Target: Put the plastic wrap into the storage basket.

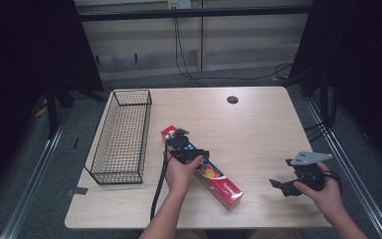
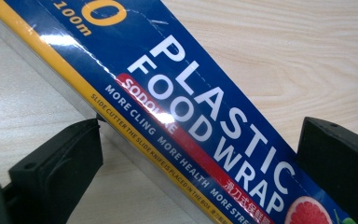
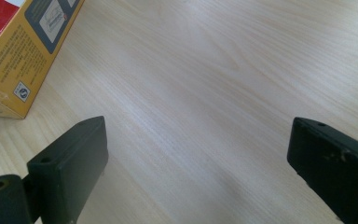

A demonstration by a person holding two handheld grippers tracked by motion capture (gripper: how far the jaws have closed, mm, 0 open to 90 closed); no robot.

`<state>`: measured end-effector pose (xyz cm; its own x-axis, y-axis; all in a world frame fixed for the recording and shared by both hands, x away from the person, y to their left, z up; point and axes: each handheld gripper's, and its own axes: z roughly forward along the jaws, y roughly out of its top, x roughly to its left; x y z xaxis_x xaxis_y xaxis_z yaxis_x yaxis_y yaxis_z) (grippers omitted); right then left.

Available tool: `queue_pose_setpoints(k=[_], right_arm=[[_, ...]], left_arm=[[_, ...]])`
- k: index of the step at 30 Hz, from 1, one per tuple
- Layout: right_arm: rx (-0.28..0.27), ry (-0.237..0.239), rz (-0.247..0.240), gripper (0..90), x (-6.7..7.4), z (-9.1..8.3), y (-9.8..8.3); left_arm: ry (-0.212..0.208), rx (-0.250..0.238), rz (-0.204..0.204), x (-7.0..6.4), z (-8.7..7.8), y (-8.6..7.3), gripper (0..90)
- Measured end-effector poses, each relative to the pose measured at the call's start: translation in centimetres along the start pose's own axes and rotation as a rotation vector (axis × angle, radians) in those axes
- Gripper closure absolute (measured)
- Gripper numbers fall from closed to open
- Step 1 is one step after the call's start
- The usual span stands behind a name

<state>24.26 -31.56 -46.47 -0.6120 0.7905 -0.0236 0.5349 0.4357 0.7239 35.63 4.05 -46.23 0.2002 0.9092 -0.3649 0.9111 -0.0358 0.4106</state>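
Blue plastic wrap box (image 2: 186, 112) lying between the spread jaws of the left gripper (image 2: 196, 163), not yet clamped; right gripper (image 3: 198, 163) gaping over bare table (image 3: 223, 70), box corner beyond its left jaw

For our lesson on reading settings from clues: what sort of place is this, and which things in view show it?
Probably a lab or recording workspace, not a kitchen. A bare wooden table stands between black curtains, cables trail along the wall, and a person works a hand-held left claw over a plastic wrap box.
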Motion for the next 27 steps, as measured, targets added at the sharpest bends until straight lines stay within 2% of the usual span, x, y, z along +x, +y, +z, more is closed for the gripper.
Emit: queue_pose_setpoints(k=[6,14,15,17,19,20,21,23,24,25,26,27], right_arm=[[0.005,0.001,0.001,5.1,0.1,0.1,0.0],[-0.006,0.007,0.003,5.1,-0.1,0.1,-0.1],[-0.006,0.006,0.003,5.1,-0.1,0.1,-0.1],[-0.005,0.008,0.004,5.1,-0.1,0.0,-0.1],[-0.006,0.012,0.004,5.0,0.0,0.0,-0.1],[-0.007,0.013,0.005,4.9,0.0,0.1,-0.1],[-0.009,0.015,0.004,4.9,0.0,0.1,0.0],[-0.006,0.015,0.006,4.9,0.0,0.2,0.0],[-0.006,0.014,0.002,4.9,0.0,0.2,0.0],[-0.008,0.017,0.002,4.9,0.0,0.2,0.1],[-0.01,0.017,0.003,4.8,0.0,0.1,0.0],[-0.011,0.015,0.009,4.8,0.0,0.1,0.0]], left_arm=[[-0.001,-0.001,-0.021,-0.3,0.3,0.1,0.0],[-0.017,0.01,-0.024,-0.1,0.4,0.5,1.5],[-0.027,0.007,-0.042,0.1,0.3,0.6,3.6],[-0.034,-0.003,-0.059,0.7,-0.5,1.0,16.6],[-0.009,-0.047,-0.029,1.2,-1.4,1.3,31.1],[-0.01,-0.04,-0.023,1.4,-1.6,1.5,34.3],[-0.023,-0.037,-0.047,1.6,-1.5,1.5,34.7],[-0.034,-0.017,-0.068,1.6,-1.2,1.5,28.4],[-0.036,0.009,-0.06,1.3,-0.7,1.3,22.7],[-0.06,0.04,-0.058,1.0,-0.3,1.3,16.0],[-0.071,0.056,-0.067,0.7,0.1,1.2,12.2],[-0.07,0.074,-0.061,0.4,0.5,1.1,4.1]])
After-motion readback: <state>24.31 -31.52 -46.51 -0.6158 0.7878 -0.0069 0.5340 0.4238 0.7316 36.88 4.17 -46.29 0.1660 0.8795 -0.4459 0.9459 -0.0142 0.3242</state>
